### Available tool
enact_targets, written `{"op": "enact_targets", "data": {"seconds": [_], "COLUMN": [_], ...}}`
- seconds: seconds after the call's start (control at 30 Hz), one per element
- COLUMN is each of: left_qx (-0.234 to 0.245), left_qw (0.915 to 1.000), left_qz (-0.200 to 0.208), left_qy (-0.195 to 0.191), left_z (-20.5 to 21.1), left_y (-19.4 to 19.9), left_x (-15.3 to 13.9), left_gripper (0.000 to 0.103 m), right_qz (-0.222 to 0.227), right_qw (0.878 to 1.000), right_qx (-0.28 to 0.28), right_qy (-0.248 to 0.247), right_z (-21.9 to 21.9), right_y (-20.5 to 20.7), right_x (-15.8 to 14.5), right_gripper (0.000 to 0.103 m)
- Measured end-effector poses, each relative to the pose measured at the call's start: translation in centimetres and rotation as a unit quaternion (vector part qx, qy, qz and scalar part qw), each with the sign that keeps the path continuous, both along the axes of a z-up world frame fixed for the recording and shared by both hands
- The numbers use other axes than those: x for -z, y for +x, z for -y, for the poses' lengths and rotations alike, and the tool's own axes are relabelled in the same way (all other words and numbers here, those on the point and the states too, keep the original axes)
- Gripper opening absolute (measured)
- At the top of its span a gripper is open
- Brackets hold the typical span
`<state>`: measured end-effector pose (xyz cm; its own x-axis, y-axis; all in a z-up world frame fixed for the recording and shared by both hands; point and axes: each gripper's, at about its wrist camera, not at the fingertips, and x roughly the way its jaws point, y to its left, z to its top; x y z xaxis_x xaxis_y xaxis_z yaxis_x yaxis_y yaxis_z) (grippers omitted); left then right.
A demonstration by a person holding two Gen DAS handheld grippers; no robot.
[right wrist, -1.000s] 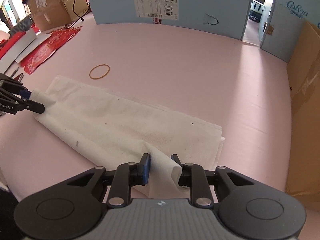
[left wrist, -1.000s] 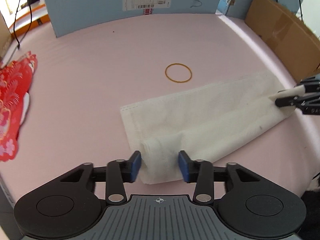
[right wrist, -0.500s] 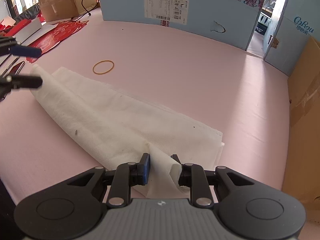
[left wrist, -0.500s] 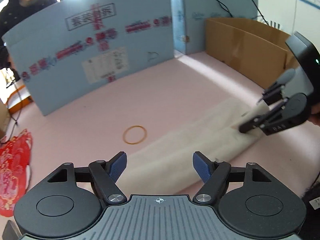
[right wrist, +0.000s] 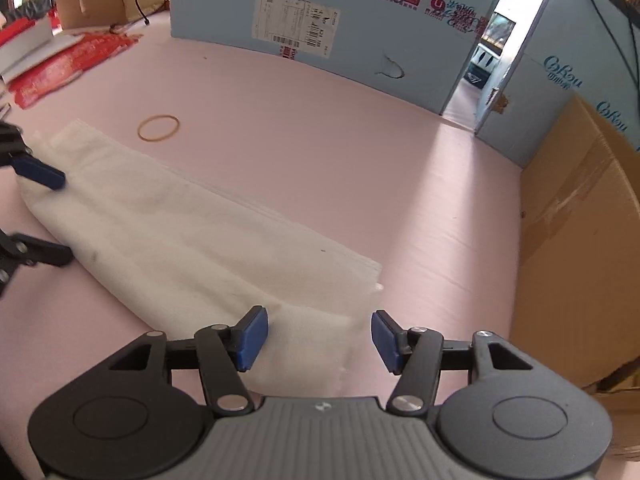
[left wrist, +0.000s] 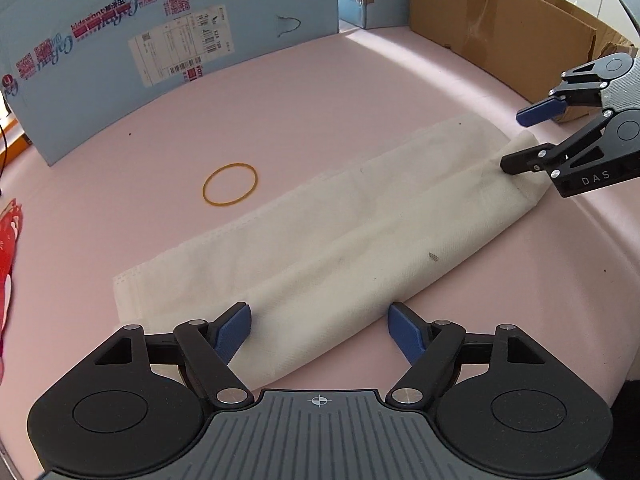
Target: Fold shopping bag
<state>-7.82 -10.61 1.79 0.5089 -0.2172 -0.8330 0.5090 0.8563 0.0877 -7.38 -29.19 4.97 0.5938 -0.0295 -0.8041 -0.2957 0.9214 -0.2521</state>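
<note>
1. The pink bench (left wrist: 360, 92) fills both views and carries everything else.
2. Blue cardboard panels (left wrist: 100, 32) printed with red and pink logos and bearing a shipping label stand upright along the far edge of the bench, and a brown cardboard wall (left wrist: 500, 28) closes off the right side.
3. The shopping bag (left wrist: 340, 240), white and woven-looking, lies flat on the bench as a long folded strip, running diagonally from the near left to the far right in the left wrist view. A rolled fold runs along its near edge, with flatter layered edges showing on the far side.
4. The left gripper (left wrist: 320, 330) sits low over one end of the strip. Its jaws are spread wide apart, one blue pad on each side of the cloth, clamping nothing.
5. The right gripper (right wrist: 318, 338) sits at the opposite end of the bag. Its jaws are likewise wide apart and straddle the cloth without pinching it.
6. A red patterned item (right wrist: 60, 68) lies on the bench well off to the left, apart from the bag.
7. A tan rubber band (left wrist: 230, 189) lies flat on the bench just beyond the bag, near it but not touching.
</note>
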Motion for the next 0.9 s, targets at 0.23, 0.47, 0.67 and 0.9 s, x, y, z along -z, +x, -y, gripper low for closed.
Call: {"op": "enact_targets", "data": {"seconds": [0.23, 0.47, 0.67, 0.9], "left_qx": [0.004, 0.004, 0.004, 0.002], "left_qw": [1.0000, 1.0000, 0.9999, 0.9999], "left_qz": [0.001, -0.006, -0.010, -0.013], "left_qy": [0.002, 0.003, 0.004, 0.004], "left_z": [0.1, 0.4, 0.5, 0.5], "left_y": [-0.2, 0.1, 0.2, 0.3], "left_x": [-0.2, -0.5, -0.4, -0.2], "left_gripper": [0.080, 0.080, 0.081, 0.081], "right_qz": [0.036, 0.119, 0.100, 0.073], "right_qw": [0.998, 0.986, 0.961, 0.934], "right_qx": [0.038, -0.079, -0.240, -0.326], "right_qy": [-0.038, -0.090, -0.091, -0.125], "right_z": [1.8, -1.6, -5.9, -10.2], "right_y": [-1.5, -7.6, -9.3, -8.6], "right_x": [-0.7, -1.9, 0.6, 2.8], "right_gripper": [0.064, 0.065, 0.063, 0.052]}}
